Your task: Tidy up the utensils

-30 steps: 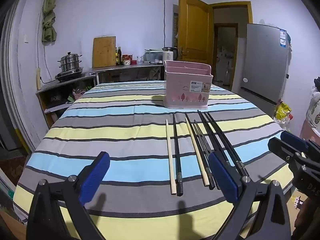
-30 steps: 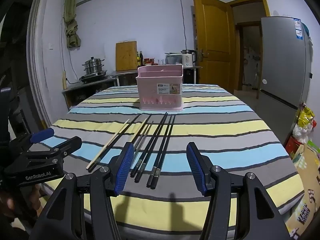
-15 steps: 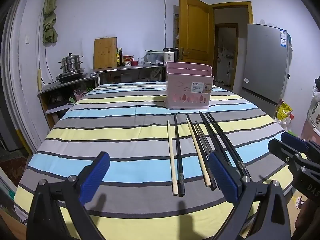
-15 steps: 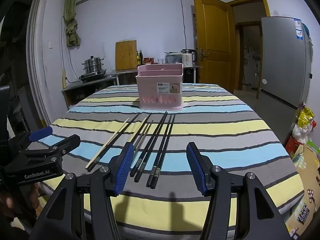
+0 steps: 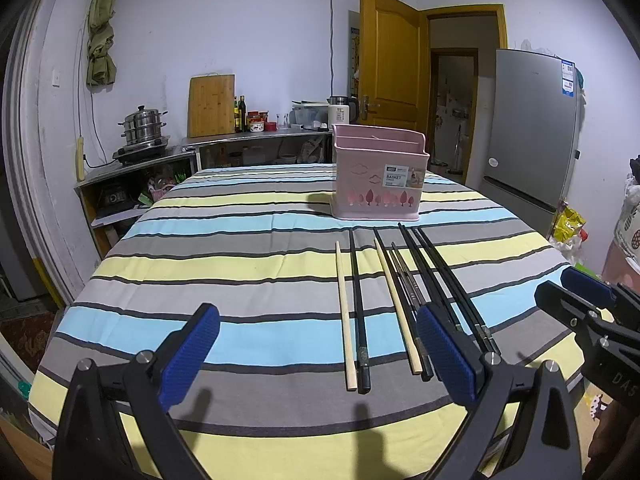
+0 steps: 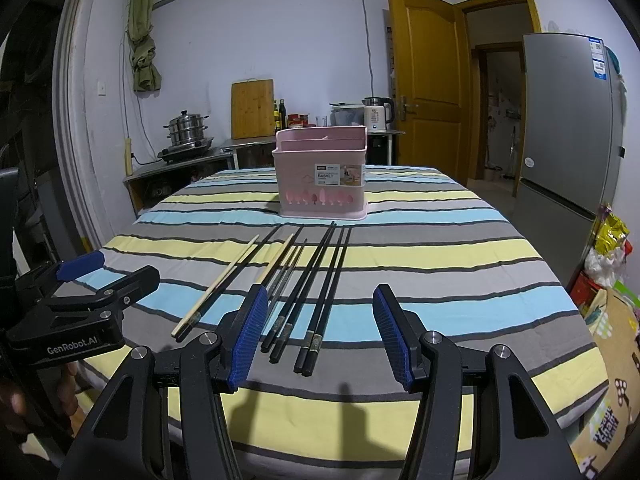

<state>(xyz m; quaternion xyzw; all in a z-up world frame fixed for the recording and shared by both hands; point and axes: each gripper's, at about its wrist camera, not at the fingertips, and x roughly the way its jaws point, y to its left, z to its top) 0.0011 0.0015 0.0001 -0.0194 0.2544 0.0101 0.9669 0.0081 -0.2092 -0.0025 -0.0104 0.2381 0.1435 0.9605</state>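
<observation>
Chopsticks [image 6: 320,280] lie on the table just ahead of both grippers' wide, empty jaws

Two wooden chopsticks [image 5: 344,312], six dark chopsticks [image 5: 358,304], one pink basket [image 5: 378,178].

Right tongs [image 6: 316,330]: jaws apart, empty, above near edge of striped surface [image 6: 460,264]. Chopsticks [image 6: 304,284], dark and pale, lie side by side, running from near edge toward pink basket [image 6: 322,178] standing upright toward far edge. Left tongs [image 6: 102,276] at surface's left edge, jaws apart, empty.
</observation>
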